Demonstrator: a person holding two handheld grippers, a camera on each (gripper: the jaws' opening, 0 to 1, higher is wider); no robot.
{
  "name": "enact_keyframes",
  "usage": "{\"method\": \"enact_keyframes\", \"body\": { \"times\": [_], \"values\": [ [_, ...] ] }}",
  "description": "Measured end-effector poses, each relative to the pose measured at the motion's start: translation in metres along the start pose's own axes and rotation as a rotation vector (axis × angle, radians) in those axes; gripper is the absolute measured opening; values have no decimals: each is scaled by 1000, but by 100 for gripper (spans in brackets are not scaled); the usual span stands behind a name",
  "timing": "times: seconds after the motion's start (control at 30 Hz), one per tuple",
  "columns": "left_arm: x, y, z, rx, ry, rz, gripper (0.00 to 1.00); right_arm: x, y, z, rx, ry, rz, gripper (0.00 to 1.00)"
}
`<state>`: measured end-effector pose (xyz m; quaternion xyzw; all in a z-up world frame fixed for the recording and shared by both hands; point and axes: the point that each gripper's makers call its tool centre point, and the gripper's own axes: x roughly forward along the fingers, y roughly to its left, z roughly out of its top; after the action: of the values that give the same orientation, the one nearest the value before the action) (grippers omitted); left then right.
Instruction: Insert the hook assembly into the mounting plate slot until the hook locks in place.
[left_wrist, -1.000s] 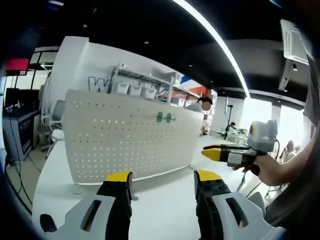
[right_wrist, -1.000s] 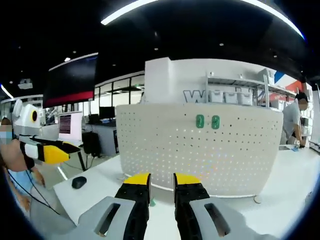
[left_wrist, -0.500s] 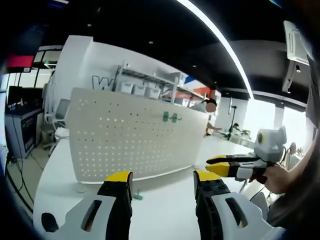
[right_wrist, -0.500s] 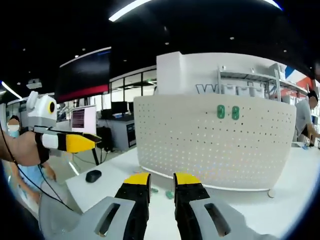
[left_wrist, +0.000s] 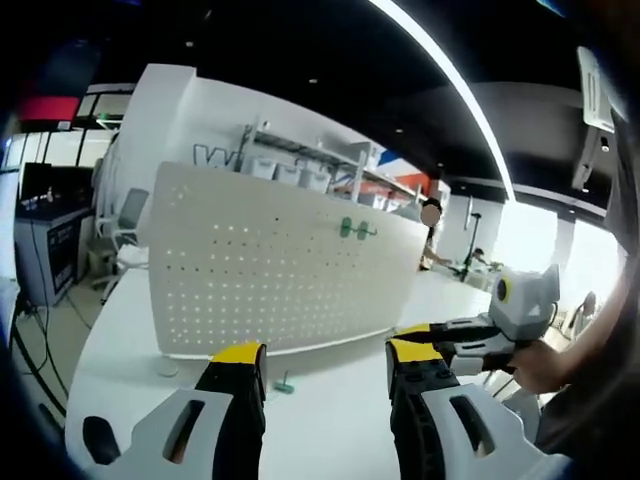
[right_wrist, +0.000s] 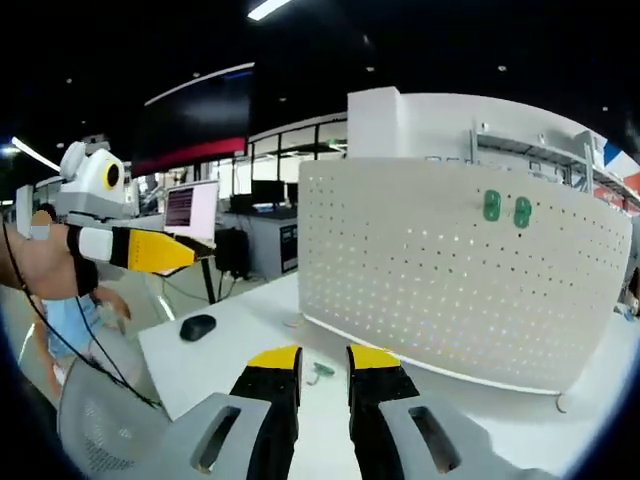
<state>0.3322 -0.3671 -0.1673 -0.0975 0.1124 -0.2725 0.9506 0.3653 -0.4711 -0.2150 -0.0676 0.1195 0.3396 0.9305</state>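
Your left hand-held gripper hangs released and empty; your right hand-held gripper looks nearly clenched, gripping nothing. A small green hook lies on the white table at 6 o'clock below the pegboard, which carries two green hooks.

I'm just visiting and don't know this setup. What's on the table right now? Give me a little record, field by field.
board: white pegboard standing upright on the white table
on the board: two green hooks side by side near its top edge
loose part: small green hook piece lying on the table in front of the board
other item: black mouse on the table
left gripper: jaws apart, holding nothing
right gripper: jaws nearly together, nothing seen between them
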Motion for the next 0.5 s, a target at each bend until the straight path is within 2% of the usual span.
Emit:
{"method": "enact_keyframes", "body": {
  "times": [0.3,0.5],
  "values": [
    [1,14,2,-7,-1,24,49,47,2,-16,-57,47,69,16],
    [4,25,-2,-20,7,42,50,76,3,-23,-93,72,117,16]
  ]
}}
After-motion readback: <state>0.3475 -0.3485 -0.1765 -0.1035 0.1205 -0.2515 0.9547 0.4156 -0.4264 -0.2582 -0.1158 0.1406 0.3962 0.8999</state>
